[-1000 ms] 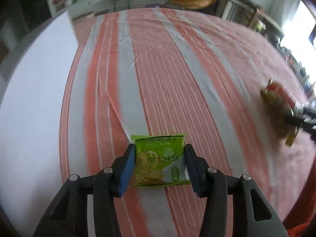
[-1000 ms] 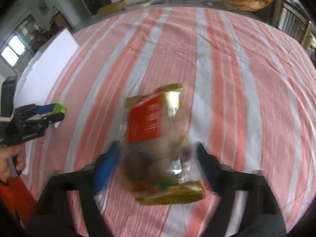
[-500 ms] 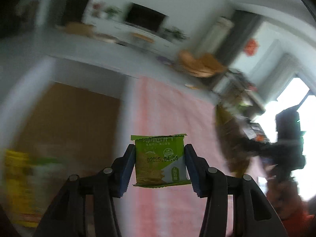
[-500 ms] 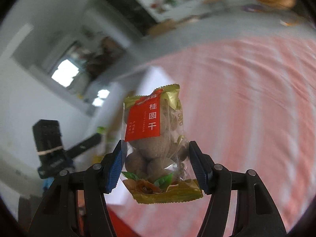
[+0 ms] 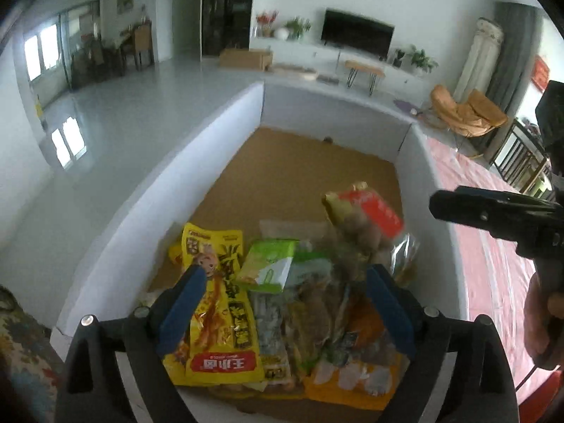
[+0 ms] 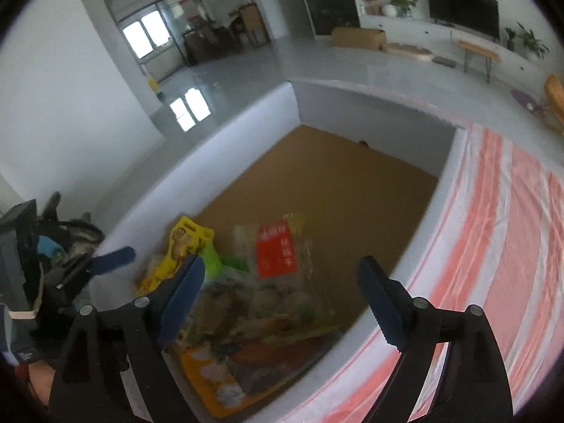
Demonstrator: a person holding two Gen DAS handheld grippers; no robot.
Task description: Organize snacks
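My left gripper (image 5: 285, 292) hovers over a white-walled box (image 5: 176, 183) with a brown floor. Its jaws are opening and nothing is pressed between the blue pads. The small green cracker packet (image 5: 271, 264) lies loose below them on a pile of snack bags. My right gripper (image 6: 282, 282) is above the same box (image 6: 218, 162), jaws opening too. The red-labelled bag of brown fruit (image 6: 278, 253) is blurred beneath it, free of the pads. In the left wrist view that bag (image 5: 366, 218) tilts over the pile.
A yellow snack bag (image 5: 215, 303) and an orange one (image 5: 352, 377) fill the box's near end; its far half shows bare brown floor (image 6: 345, 183). A red-and-white striped cloth (image 6: 493, 229) lies to the right of the box. A hand (image 5: 543, 317) holds the right gripper.
Both grippers swung from over the striped cloth to above the box. Each has opened and let go of its packet, and both packets are now down in the box.
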